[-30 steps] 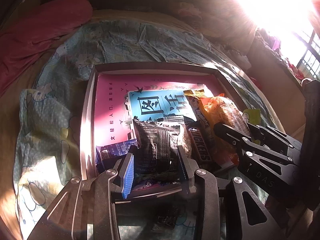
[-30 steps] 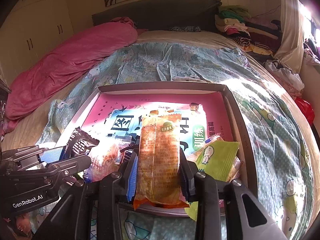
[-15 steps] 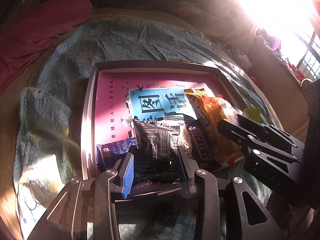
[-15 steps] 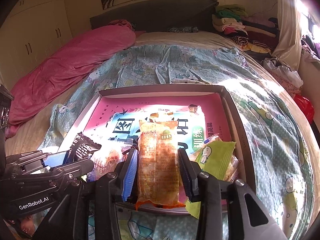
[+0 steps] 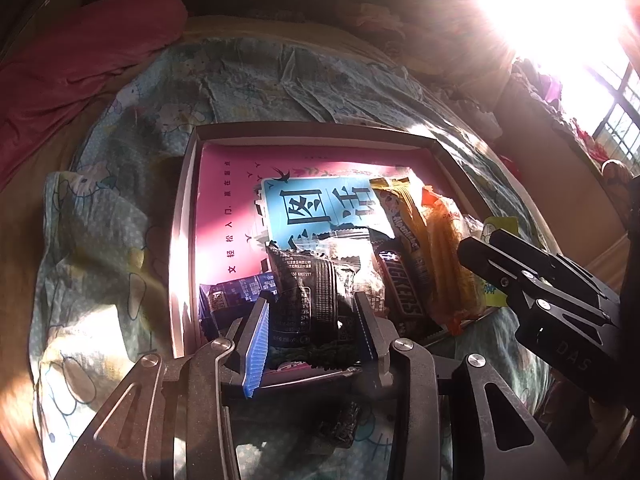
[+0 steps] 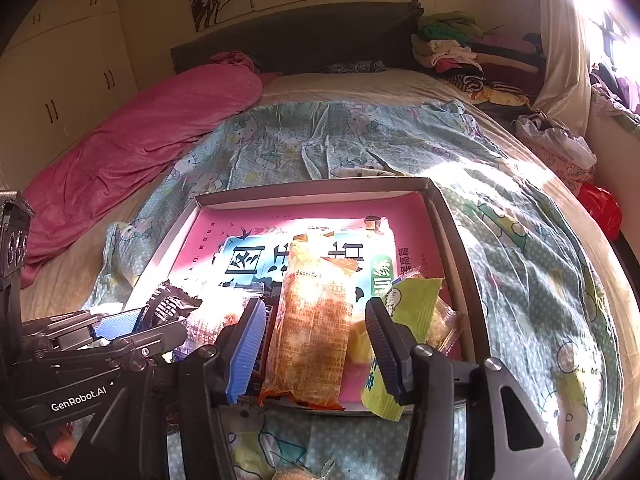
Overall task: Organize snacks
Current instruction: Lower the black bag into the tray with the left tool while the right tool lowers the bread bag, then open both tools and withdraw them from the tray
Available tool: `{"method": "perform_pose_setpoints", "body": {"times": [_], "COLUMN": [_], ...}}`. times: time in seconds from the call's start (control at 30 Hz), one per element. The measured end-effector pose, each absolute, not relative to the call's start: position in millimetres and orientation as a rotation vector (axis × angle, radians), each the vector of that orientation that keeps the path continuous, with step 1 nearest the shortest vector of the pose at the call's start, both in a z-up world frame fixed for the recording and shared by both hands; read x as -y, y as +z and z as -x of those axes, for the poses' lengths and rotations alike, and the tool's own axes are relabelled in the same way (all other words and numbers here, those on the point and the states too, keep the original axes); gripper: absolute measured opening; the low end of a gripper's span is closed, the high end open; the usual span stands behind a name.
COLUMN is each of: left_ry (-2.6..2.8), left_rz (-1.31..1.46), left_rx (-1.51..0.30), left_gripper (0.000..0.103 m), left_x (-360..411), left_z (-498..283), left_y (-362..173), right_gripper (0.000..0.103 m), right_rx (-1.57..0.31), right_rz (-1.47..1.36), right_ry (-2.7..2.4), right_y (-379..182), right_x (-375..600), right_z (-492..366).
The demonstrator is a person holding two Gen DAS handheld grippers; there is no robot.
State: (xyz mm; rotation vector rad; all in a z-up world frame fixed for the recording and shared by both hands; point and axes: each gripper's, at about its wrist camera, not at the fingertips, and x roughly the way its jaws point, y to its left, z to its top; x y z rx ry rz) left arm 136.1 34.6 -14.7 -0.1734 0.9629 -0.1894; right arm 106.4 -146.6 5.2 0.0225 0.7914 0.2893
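My right claw [image 6: 316, 344] is opening around the orange snack packet [image 6: 312, 328], whose long axis runs near-to-far in the tray [image 6: 460, 236]; my left claw [image 5: 312, 320] grips the black packet [image 5: 308, 292].

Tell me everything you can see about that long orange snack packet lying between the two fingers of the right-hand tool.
The orange snack packet is a long, crinkly see-through wrapper with small print and a crimped orange end. It lies flat in the tray, its length running away from the camera, its near end over the tray's front edge. It rests on a pink and blue book, beside a green packet. The right gripper straddles it; its jaws are opening, pads clear of the wrapper.
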Motion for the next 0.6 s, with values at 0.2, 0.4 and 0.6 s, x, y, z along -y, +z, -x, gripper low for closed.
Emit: {"method": "perform_pose_setpoints", "body": {"times": [0.2, 0.4, 0.6], "left_ry": [-0.196, -0.197, -0.202], "left_rz": [0.195, 0.208, 0.231], "left_rx": [-0.942, -0.93, -0.923], "left_gripper": [0.042, 0.05, 0.058], "left_x": [-42, -48, -54], "left_z": [-135, -135, -135], "left_y": [-8, -4, -1], "right_gripper": [0.054, 0.054, 0.055], "right_rx": [-0.788, -0.781, -0.776], "right_rz": [-0.03, -0.024, -0.024], "right_ry": [0.283, 0.277, 0.28], "right_y": [7, 9, 12], "right_x": [149, 150, 150], "right_z": [-101, -95, -91]}}
